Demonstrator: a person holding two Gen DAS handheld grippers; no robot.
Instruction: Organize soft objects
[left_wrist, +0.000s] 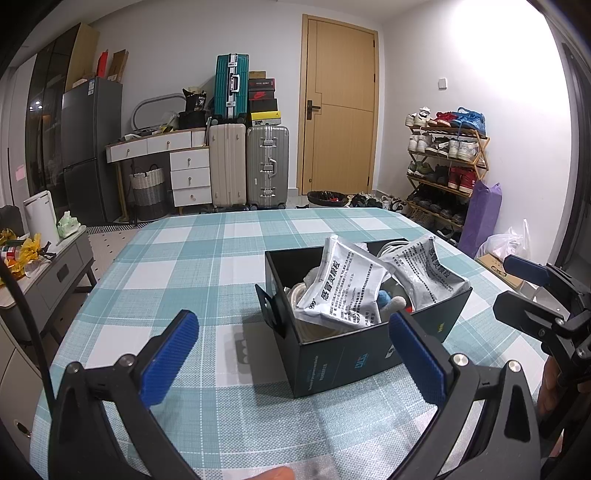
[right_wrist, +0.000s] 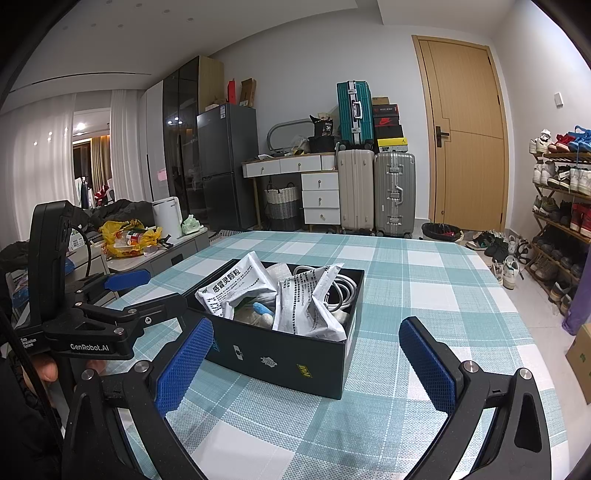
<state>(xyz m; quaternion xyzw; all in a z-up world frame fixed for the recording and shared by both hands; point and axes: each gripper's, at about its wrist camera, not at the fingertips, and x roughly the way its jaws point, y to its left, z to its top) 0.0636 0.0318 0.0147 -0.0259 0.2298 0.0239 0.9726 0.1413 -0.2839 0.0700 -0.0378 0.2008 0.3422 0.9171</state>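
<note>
The left gripper (left_wrist: 293, 354) and the right gripper (right_wrist: 306, 363) both hung with fingers spread wide, holding nothing. Just beyond them, a black box (right_wrist: 291, 354) holding white sachets (left_wrist: 341, 286) and a cable (right_wrist: 341, 286) sat on the checked tablecloth (left_wrist: 207, 258).

Two crumpled silver sachets (left_wrist: 341, 286) (right_wrist: 236, 291), white cable (right_wrist: 341, 286), blue-white plush (left_wrist: 388, 299), piled inside open black box (left_wrist: 332, 354) (right_wrist: 280, 354)
</note>
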